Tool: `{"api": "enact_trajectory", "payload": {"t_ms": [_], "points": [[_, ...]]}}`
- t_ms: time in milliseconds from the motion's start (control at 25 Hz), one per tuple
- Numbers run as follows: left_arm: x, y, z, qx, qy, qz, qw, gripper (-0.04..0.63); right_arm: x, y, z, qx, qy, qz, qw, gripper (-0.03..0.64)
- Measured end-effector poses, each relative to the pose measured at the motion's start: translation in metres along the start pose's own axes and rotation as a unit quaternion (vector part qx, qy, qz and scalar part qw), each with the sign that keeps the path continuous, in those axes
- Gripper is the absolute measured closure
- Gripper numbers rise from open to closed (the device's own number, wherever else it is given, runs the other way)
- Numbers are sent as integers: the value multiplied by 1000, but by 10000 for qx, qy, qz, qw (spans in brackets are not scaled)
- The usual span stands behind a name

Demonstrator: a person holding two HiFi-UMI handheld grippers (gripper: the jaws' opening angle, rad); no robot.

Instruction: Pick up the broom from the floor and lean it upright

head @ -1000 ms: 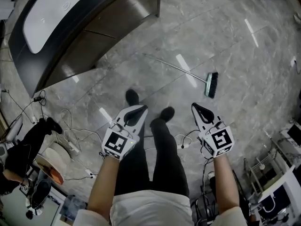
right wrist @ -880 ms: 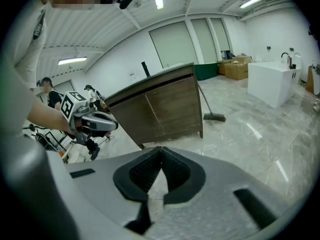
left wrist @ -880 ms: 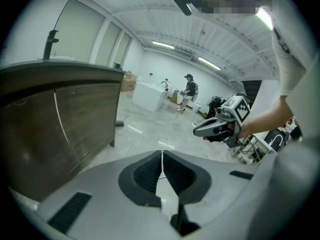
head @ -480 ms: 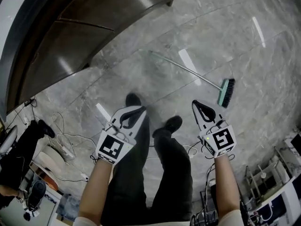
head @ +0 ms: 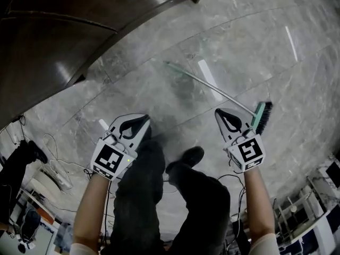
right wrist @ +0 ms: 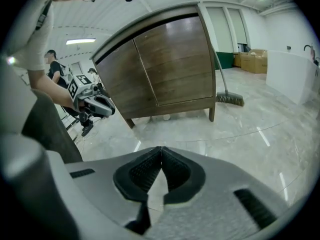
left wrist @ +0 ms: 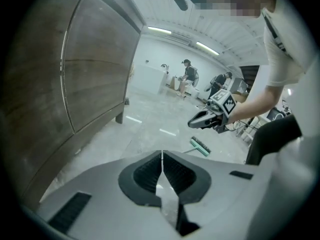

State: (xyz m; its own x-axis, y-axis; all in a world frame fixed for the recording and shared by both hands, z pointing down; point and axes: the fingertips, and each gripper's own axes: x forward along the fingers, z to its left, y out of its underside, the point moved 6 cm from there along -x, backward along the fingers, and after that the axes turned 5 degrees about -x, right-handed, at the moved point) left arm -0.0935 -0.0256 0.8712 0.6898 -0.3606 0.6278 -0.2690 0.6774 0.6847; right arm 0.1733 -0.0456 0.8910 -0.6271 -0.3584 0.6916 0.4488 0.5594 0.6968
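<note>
So the broom (head: pixel 212 89) is lying flat on the grey marble floor (head: pixel 133 84), in the open stretch ahead of the person's feet. Its thin handle points back toward the dark wood cabinet (head: pixel 64 41), and the teal brush head is on the end nearest the right gripper (head: pixel 223 116). Both tongs are pinched fully together with nothing in them, left gripper (head: pixel 141 122) included, so nothing's been grabbed yet. My read is they're shut simply because there's nothing to take at this height, and they'll have to spread before going around that skinny handle. The right one hangs above the brush end without touching it, and the left is off to the side over bare floor. That fits a plan of one grip low near the head and one further up the stick. Funny bit: the right gripper view shows a second broom (right wrist: pixel 230 100) standing at the cabinet's far corner, so that's probably a decent spot to lean this one.
</note>
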Motion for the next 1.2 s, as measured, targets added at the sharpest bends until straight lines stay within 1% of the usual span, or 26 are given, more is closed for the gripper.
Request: {"api": "enact_trajectory", "payload": {"t_ms": [120, 200, 320, 480, 640, 760, 920, 1040, 1120, 1200], "points": [[24, 19, 17, 83, 94, -82, 9999, 584, 31, 23, -11, -190, -101, 171, 9996, 614], [40, 34, 28, 132, 173, -101, 9997, 584, 51, 35, -17, -264, -191, 268, 9991, 602], [64, 55, 46, 180, 315, -124, 9993, 584, 82, 52, -31, -352, -254, 169, 9989, 588], [87, 84, 71, 379, 409, -32, 9984, 584, 129, 74, -43, -566, -410, 232, 9973, 572], [103, 107, 84, 427, 490, 11, 9979, 584, 170, 98, -52, -844, -620, 248, 9942, 555], [113, 118, 92, 476, 534, -5, 9974, 584, 196, 114, -56, -1049, -765, 359, 9909, 541], [120, 126, 95, 518, 527, -19, 9973, 584, 226, 136, -58, -1220, -854, 599, 9870, 503], [116, 137, 85, 608, 626, 101, 9961, 584, 246, 153, -61, -1458, -891, 829, 9818, 483], [113, 145, 81, 669, 658, 211, 9954, 584, 257, 162, -63, -1655, -870, 953, 9777, 482], [111, 151, 79, 617, 667, 234, 9956, 584, 268, 171, -64, -1811, -847, 1071, 9739, 480]]}}
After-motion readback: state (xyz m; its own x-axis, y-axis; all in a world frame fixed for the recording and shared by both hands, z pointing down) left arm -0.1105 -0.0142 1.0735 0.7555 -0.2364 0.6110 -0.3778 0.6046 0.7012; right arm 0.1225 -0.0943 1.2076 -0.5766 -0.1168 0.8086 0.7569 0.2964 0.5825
